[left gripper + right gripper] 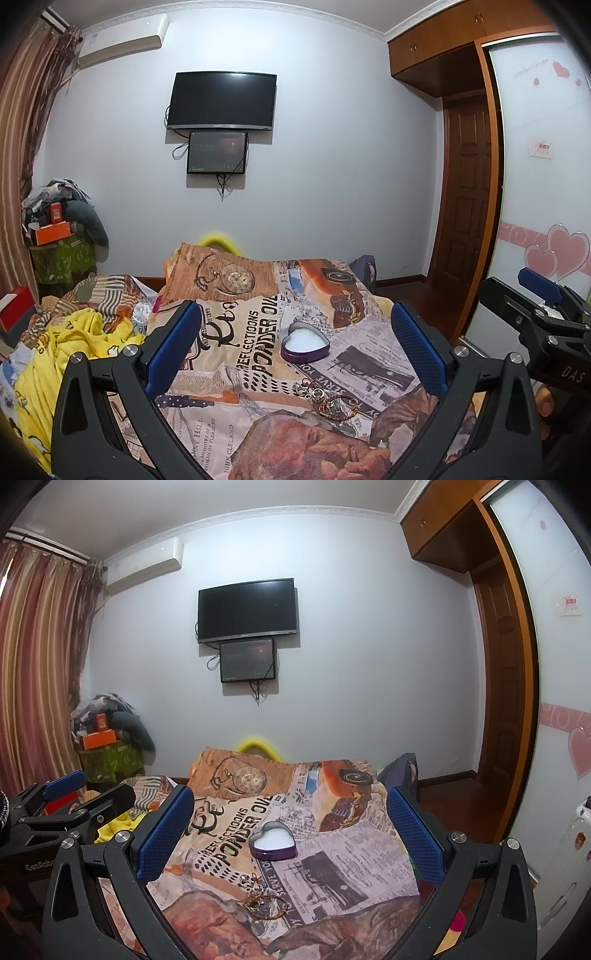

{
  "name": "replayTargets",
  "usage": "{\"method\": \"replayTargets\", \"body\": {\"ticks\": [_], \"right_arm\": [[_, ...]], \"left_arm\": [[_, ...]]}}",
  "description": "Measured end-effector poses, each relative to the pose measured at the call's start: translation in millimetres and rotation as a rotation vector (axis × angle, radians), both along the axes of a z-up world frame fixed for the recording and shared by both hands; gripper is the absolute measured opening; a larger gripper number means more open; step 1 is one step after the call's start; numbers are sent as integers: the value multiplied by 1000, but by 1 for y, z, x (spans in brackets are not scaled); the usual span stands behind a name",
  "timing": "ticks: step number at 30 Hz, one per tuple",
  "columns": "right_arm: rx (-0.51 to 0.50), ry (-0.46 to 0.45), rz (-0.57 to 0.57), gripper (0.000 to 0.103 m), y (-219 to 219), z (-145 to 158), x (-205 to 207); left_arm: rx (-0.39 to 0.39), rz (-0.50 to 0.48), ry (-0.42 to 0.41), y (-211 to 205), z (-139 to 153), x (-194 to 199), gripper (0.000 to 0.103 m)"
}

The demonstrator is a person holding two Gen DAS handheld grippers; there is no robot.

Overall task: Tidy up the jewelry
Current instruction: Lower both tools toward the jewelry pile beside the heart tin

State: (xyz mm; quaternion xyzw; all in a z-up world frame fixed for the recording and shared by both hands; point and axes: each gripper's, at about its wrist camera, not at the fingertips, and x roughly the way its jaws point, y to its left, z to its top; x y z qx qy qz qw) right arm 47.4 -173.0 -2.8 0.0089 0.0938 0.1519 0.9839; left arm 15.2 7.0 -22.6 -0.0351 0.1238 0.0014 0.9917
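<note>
A purple heart-shaped tin (305, 342) with a white lining sits open on the printed bedspread (236, 354); it also shows in the right wrist view (273, 842). A small pile of jewelry (330, 400), with rings and a red and gold bracelet, lies just in front of the tin; it also shows in the right wrist view (264, 899). My left gripper (295, 354) is open and empty above the bed, framing tin and jewelry. My right gripper (291, 834) is open and empty too, alongside the left one.
A yellow garment (74, 350) lies crumpled on the bed's left. A red box (14, 308) sits at the far left. A cluttered pile with an orange box (53, 232) stands in the corner. A wardrobe (546, 184) and door (469, 192) are on the right.
</note>
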Motion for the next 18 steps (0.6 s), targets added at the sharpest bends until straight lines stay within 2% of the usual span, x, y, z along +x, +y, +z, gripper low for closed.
{"method": "replayTargets", "body": {"ticks": [8,13,18], "right_arm": [[-15,65,-5,103,-1,-12,18],[-34,147,-5,103,-1,-26,37],[-63,231,-5,103,-2,-45,53]], "left_arm": [[-11,5,104,8,-17,30,103],[15,16,176,9,-35,55,103],[16,2,293,13,-62,81,103]]}}
